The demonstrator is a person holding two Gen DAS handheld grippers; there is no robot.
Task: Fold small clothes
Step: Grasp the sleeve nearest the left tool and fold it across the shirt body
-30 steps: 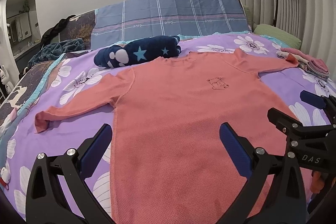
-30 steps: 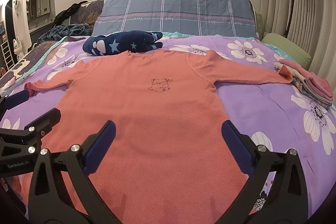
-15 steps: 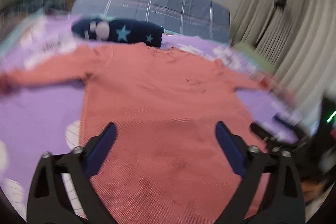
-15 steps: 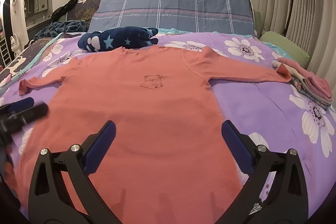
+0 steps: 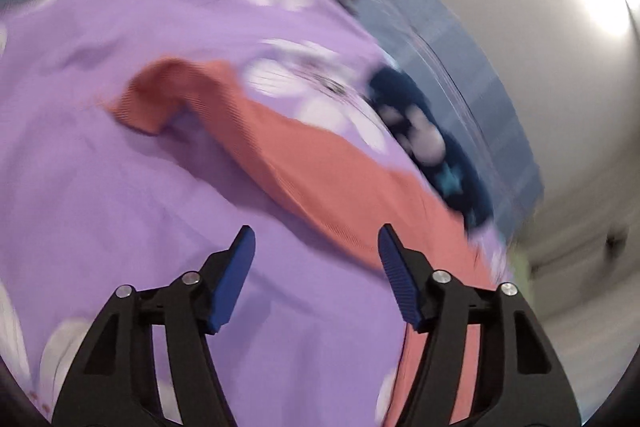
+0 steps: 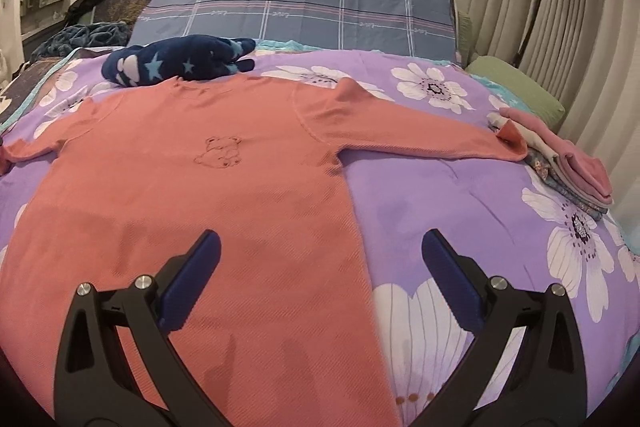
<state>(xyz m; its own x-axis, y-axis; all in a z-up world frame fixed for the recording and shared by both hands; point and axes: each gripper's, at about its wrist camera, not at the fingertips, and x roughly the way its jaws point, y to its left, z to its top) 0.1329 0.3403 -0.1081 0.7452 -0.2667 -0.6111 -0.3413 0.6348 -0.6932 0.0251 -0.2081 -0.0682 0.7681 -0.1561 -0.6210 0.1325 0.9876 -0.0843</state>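
A salmon long-sleeved shirt (image 6: 192,187) with a small bear outline lies flat, front up, on the purple flowered bedspread (image 6: 440,195), both sleeves spread out. My right gripper (image 6: 320,251) is open and empty above the shirt's lower right side edge. In the blurred, tilted left wrist view, the shirt's left sleeve (image 5: 280,147) runs across with its cuff curled at the upper left. My left gripper (image 5: 316,239) is open and empty just short of that sleeve.
A dark blue star-patterned plush bundle (image 6: 180,63) lies at the shirt's collar, also in the left wrist view (image 5: 432,143). A stack of folded pink clothes (image 6: 560,155) sits by the right cuff. A plaid pillow (image 6: 300,3) and green cushion (image 6: 516,87) are behind.
My left gripper has swung left and rolled, from over the shirt's body to near the left sleeve. My right gripper has shifted right toward the shirt's right edge. Both stay open.
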